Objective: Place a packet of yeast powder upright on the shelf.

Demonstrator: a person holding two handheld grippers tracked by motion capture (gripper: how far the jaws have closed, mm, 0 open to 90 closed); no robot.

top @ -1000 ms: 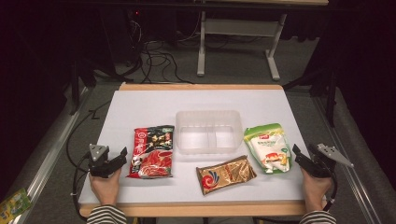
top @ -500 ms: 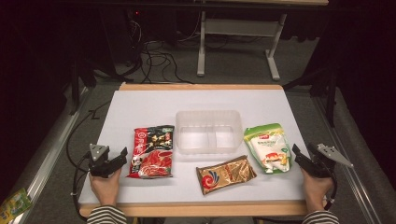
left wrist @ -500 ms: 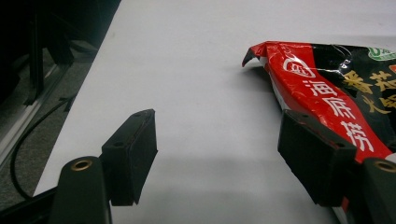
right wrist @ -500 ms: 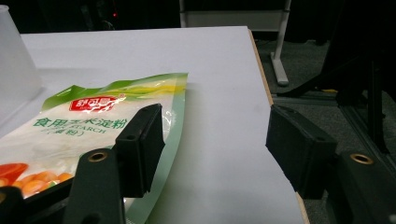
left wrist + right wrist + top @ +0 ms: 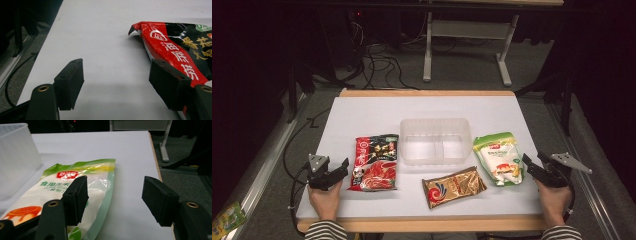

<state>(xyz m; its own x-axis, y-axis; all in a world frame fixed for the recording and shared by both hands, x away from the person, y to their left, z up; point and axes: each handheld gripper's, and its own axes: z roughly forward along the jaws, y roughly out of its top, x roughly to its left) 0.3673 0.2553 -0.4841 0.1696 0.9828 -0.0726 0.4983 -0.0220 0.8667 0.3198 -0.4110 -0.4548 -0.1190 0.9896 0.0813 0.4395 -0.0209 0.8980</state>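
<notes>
Wide-open left gripper (image 5: 343, 166) sits just left of the red packet (image 5: 375, 162); the right gripper (image 5: 528, 163) (also wide open) flanks the green pouch (image 5: 499, 156).

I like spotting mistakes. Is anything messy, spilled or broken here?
Nothing spilled or broken. The red packet, gold packet and green-white pouch lie flat and sealed around the empty clear tray.

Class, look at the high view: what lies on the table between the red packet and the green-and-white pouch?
In the high view, the clear tray and the gold packet lie between the red packet and the pouch.
</notes>
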